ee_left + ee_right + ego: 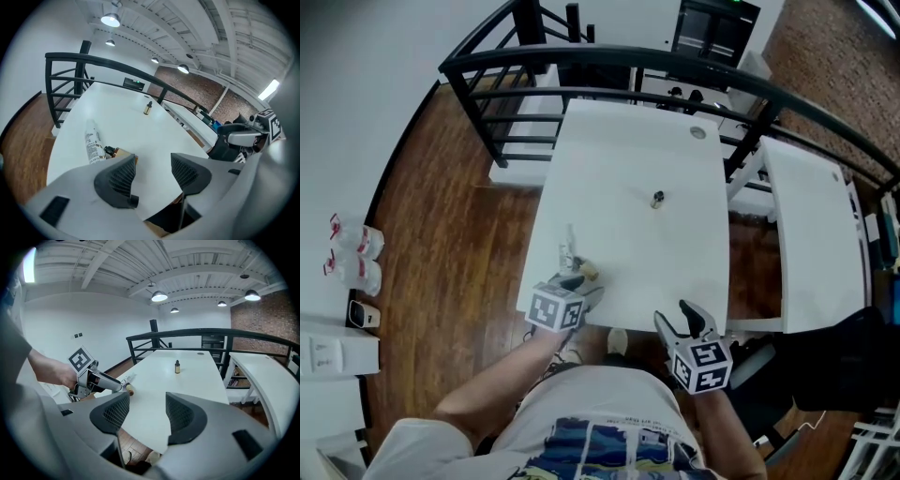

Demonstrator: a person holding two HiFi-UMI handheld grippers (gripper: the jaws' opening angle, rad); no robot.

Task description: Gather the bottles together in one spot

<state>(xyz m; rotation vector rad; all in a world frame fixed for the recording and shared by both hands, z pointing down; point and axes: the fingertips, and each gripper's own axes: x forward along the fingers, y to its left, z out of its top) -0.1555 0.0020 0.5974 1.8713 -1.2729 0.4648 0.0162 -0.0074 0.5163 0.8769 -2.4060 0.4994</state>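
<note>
A: Bottles first: where are they?

B: Two lie together at the near left of the white bench (628, 150). One is a long clear plastic bottle with a white label (93, 143), down on its side. Just beside it lies a small brown bottle with a black cap (117, 153). A third one, a tiny dark bottle (657, 199), stands up alone in the middle, well apart from them.

A: What are the tongs doing?

B: The left tongs (152, 171) are spread wide with nothing between them, right by the two lying bottles. The right tongs (147, 411) are spread too and hold nothing, at the near edge of the bench on the right.

A: How will the tiny one feel?

B: I think it is light and hard, maybe glass, so it could break if it drops. It looks smooth and may slip or tip over. I would pinch it round its middle, below the cap, and squeeze gently.

A: And the long one?

B: It looks light and a bit soft, and it may roll. It is best held across its middle.
</note>
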